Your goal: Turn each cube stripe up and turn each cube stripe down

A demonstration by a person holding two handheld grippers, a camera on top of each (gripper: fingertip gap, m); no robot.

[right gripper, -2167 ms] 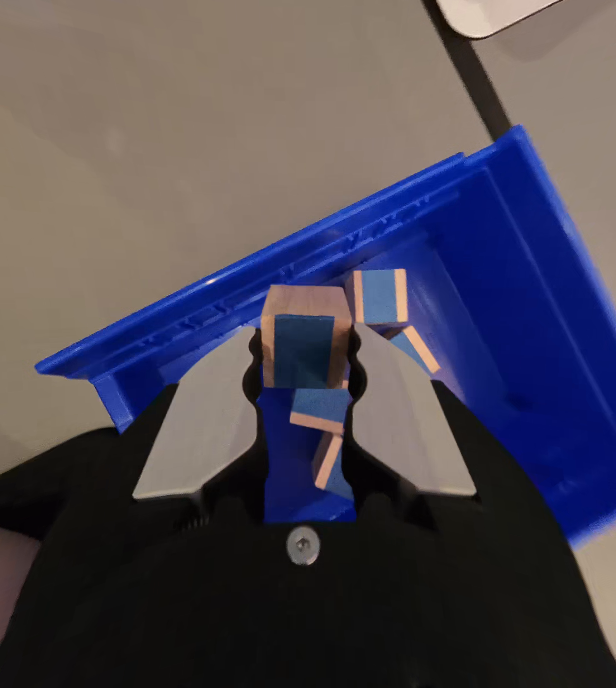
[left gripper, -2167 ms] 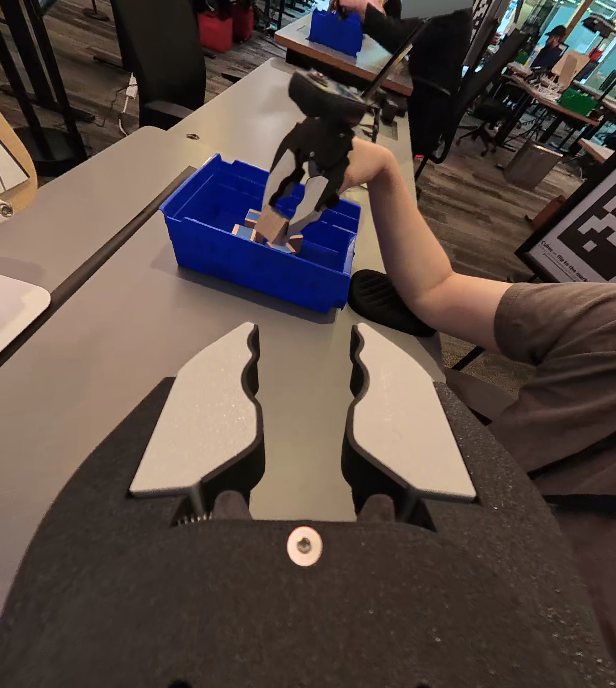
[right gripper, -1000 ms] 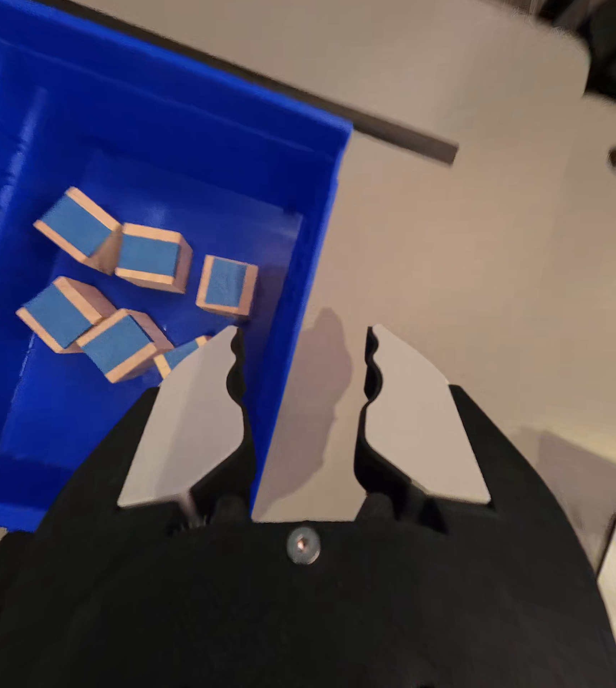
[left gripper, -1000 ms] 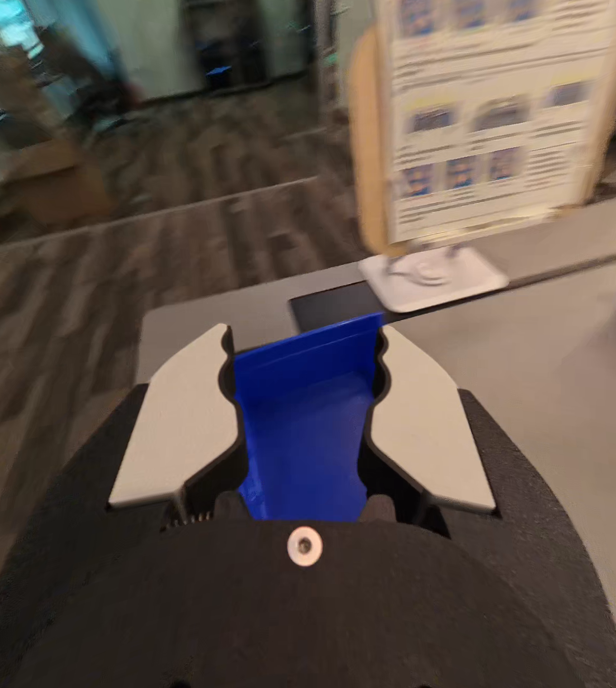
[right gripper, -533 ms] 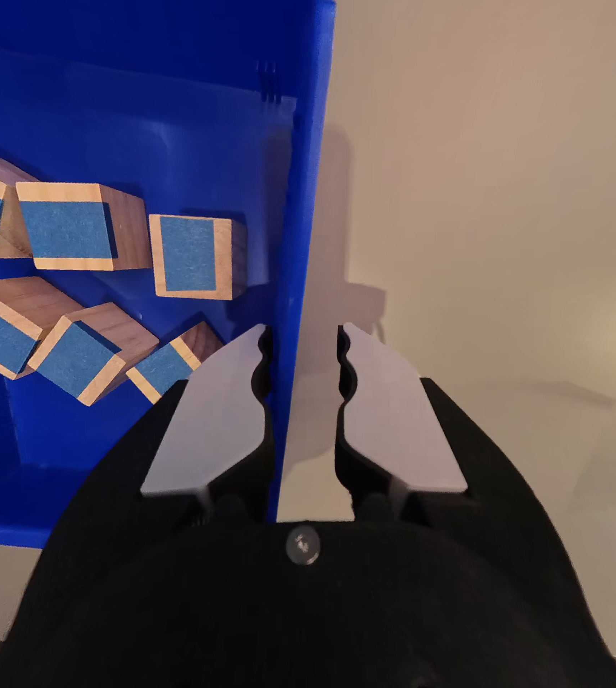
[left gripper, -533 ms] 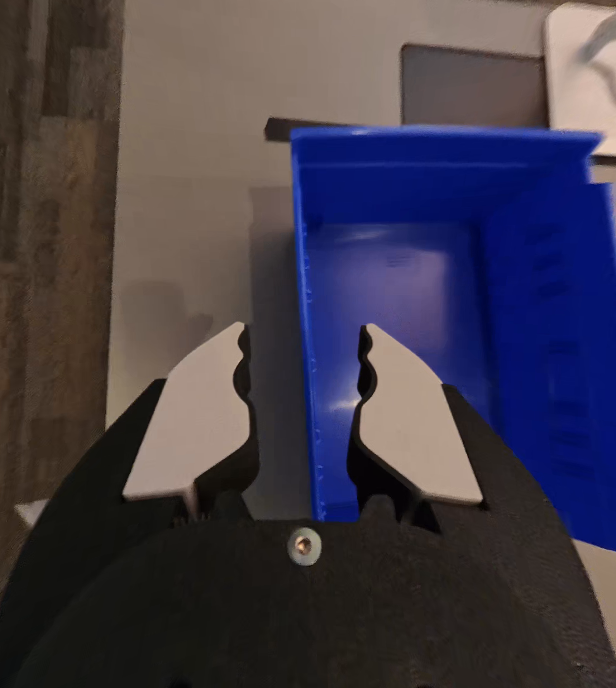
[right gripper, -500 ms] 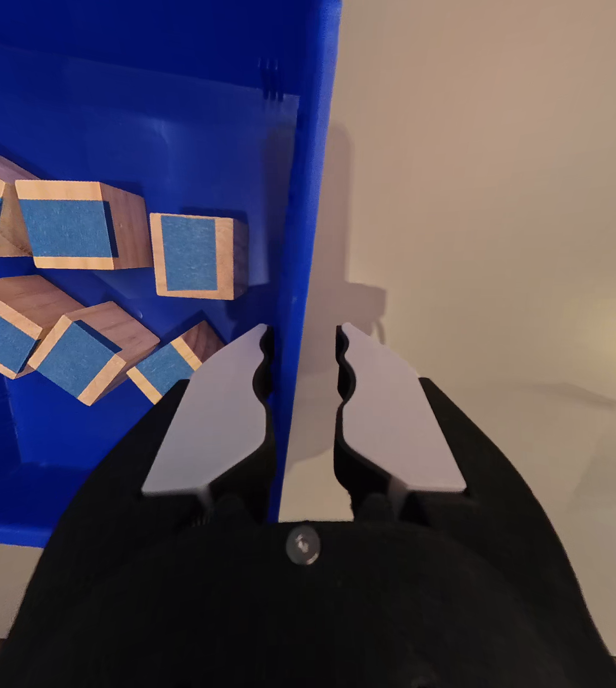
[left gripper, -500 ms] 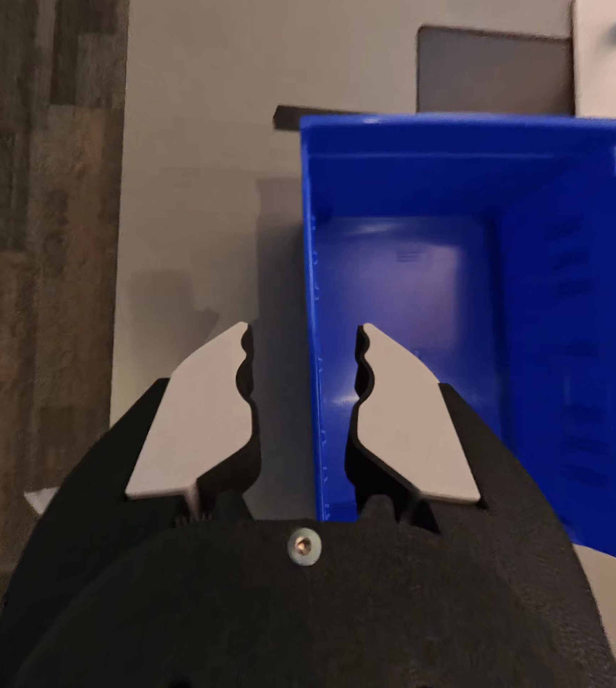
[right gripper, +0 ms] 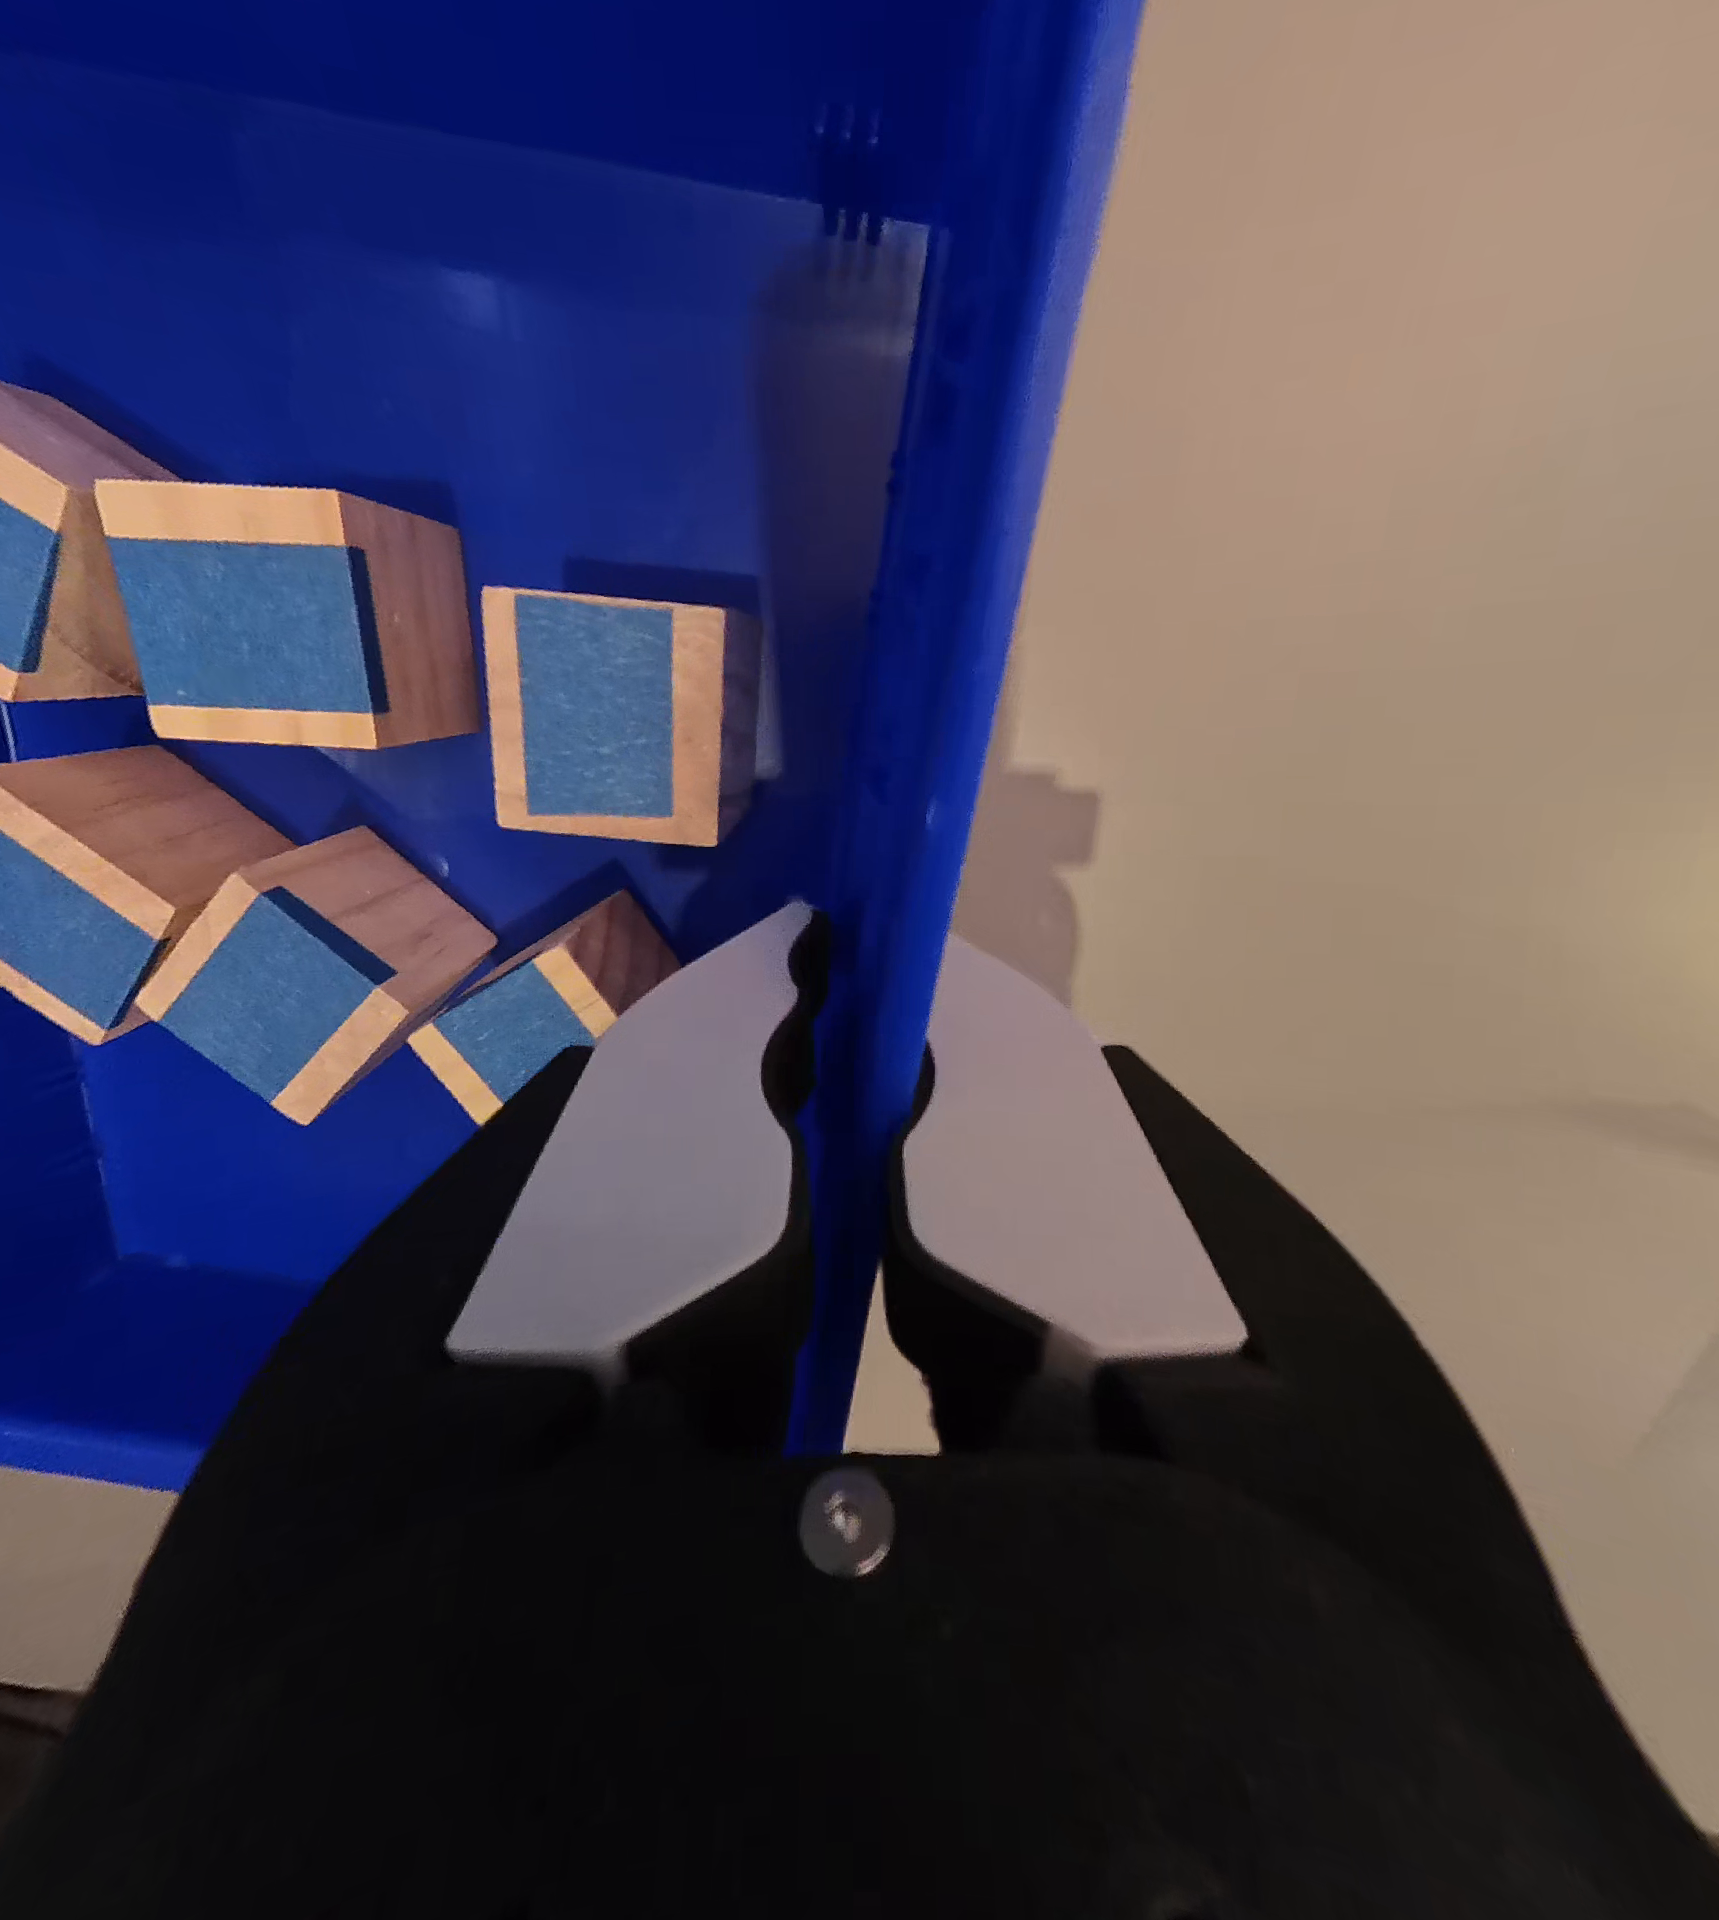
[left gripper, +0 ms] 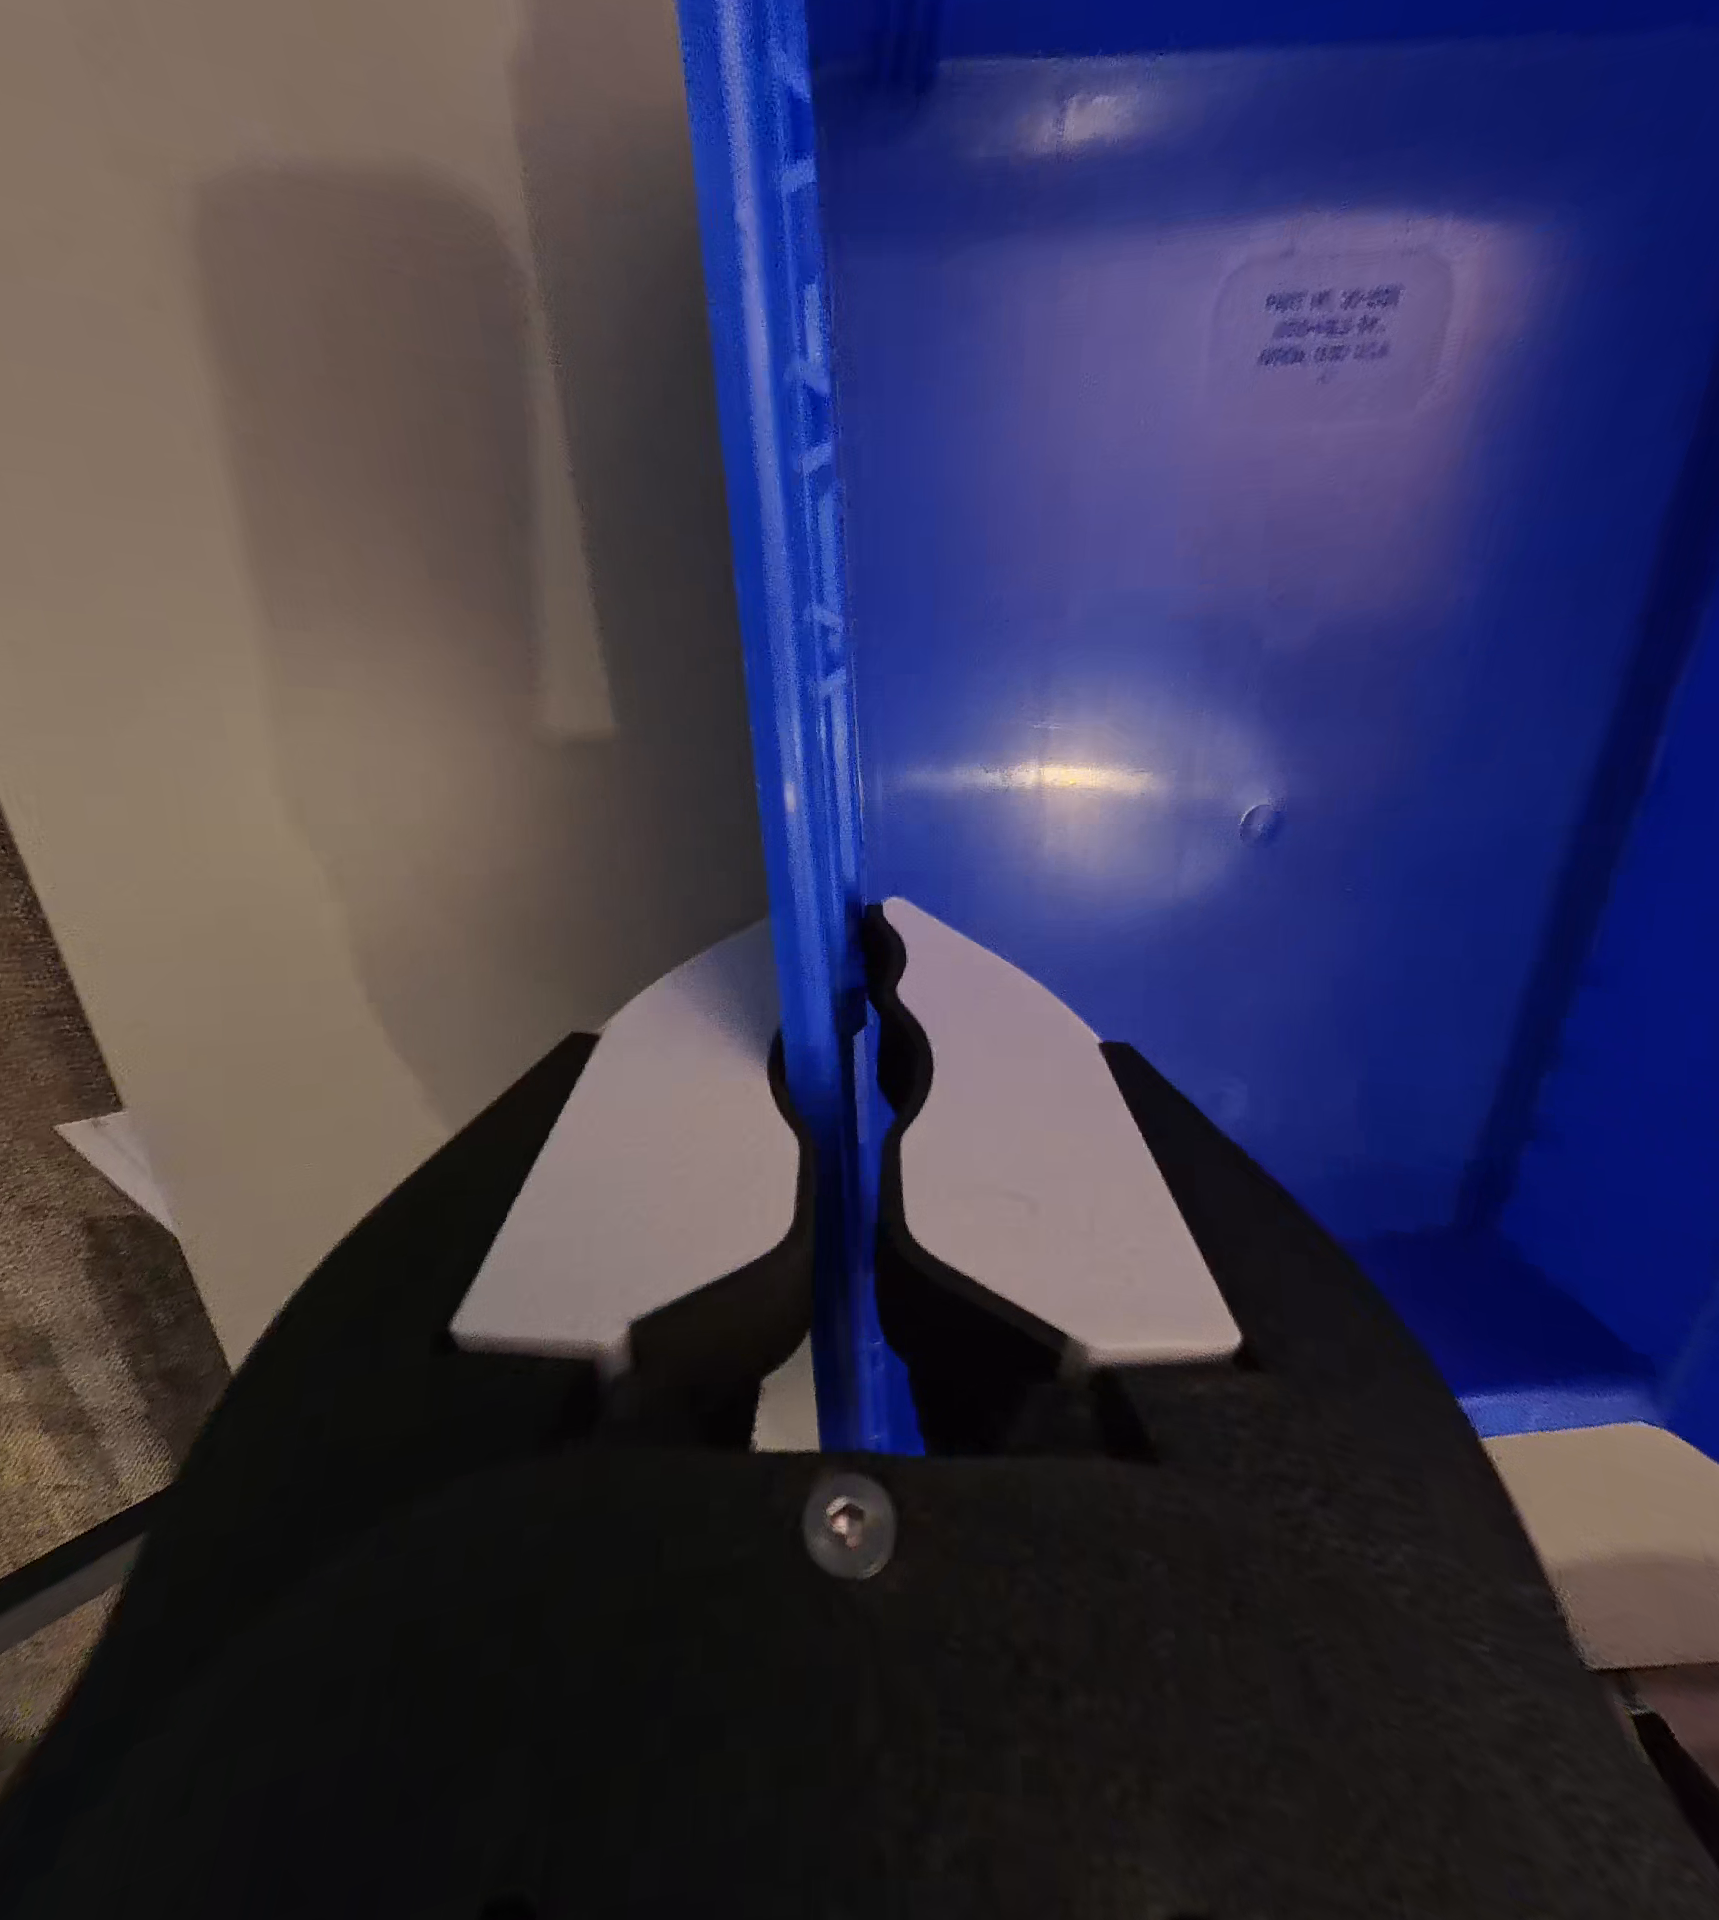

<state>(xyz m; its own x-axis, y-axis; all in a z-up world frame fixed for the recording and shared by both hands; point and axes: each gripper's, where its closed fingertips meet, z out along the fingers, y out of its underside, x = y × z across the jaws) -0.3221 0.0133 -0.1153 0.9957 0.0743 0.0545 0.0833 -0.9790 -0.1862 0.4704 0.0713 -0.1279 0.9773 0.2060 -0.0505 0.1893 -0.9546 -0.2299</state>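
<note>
- Six wooden cubes [right gripper: 606,717] are lying stripe-up inside the blue bin [right gripper: 948,582]; the right gripper [right gripper: 860,997] is clamping its wall
- The left gripper [left gripper: 824,997] is pinching the empty bin [left gripper: 793,582], moulded lettering on its floor, on the bench [left gripper: 315,623]

You have just one bit of writing in front of you: a few small raised lines moulded inside a rounded frame on the floor of the empty blue bin [left gripper: 1322,343]. No other lettering shows in either view.
</note>
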